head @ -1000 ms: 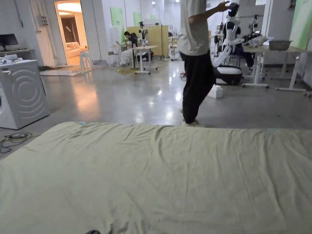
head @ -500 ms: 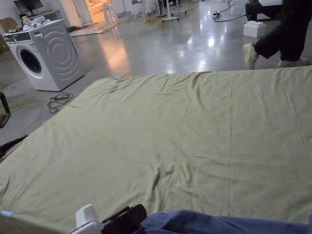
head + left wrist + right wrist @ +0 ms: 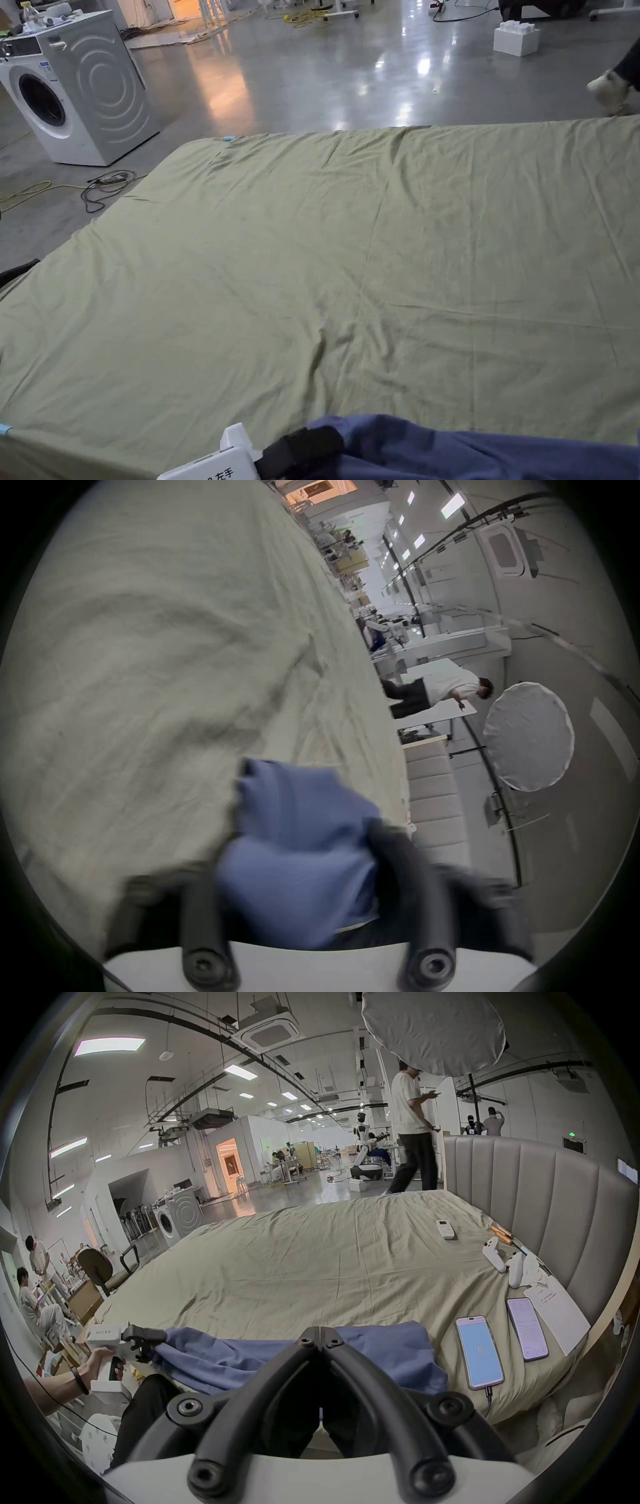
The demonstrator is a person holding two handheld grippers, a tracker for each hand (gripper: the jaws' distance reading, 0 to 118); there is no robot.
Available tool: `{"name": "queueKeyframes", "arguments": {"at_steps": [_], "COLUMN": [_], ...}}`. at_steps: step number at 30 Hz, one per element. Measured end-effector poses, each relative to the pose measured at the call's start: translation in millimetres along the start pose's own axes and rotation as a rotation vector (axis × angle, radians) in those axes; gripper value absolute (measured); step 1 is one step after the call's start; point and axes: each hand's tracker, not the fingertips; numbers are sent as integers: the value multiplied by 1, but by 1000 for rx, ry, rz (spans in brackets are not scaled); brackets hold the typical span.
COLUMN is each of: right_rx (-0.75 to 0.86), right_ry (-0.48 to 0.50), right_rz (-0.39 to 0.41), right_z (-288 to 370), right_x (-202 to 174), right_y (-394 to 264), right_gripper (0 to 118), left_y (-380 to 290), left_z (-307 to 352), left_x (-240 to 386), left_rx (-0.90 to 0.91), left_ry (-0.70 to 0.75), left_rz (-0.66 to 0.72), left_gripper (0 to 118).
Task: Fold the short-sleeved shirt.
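Bedsheet (image 3: 375, 262) of pale green covers a wide bed, with a washing machine (image 3: 69, 87) on the polished floor beyond its far left corner and a padded headboard (image 3: 540, 1193) along the right side. Two phones (image 3: 479, 1352), white controllers (image 3: 495, 1257), a remote (image 3: 445, 1229) and a sheet of paper (image 3: 557, 1314) lie on the sheet near the headboard, just right of the blue shirt (image 3: 277, 1352). The shirt is bunched and creased at the bed's near edge. The left gripper (image 3: 152, 1342) has its jaws clamped on the shirt's left end. The right gripper (image 3: 320, 1333) has its jaw tips pressed together at the shirt's near edge; whether cloth sits between them cannot be told.
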Motion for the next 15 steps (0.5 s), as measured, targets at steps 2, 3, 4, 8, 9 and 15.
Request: {"name": "queueKeyframes", "arguments": {"at_steps": [2,3,4,8,9,15], "right_rx": [-8,-11,-15,-24,-25,-28], "right_ry": [-8,-9,-6,-1,-1,27], "right_rz": [17,20,22,18,17,7], "right_z": [0,0,-1,-3,-4,-8], "right_x": [-3,-3,-3,-5,-6,-5], "right_y": [1,1,1,2,2,1], "right_gripper": [0,0,0,0,0,0], "left_y": [1,1,2,10,17,65], "left_z": [-2,-1,2,23,31,107], "left_x": [-1,-2,0,9,6,28], "left_rx": [-4,-3,-2,70,98,262], "left_ry": [43,18,6,-31,-9,179], "left_rz": [15,14,14,1,1,-195], "left_gripper": [20,19,19,19,19,19]}}
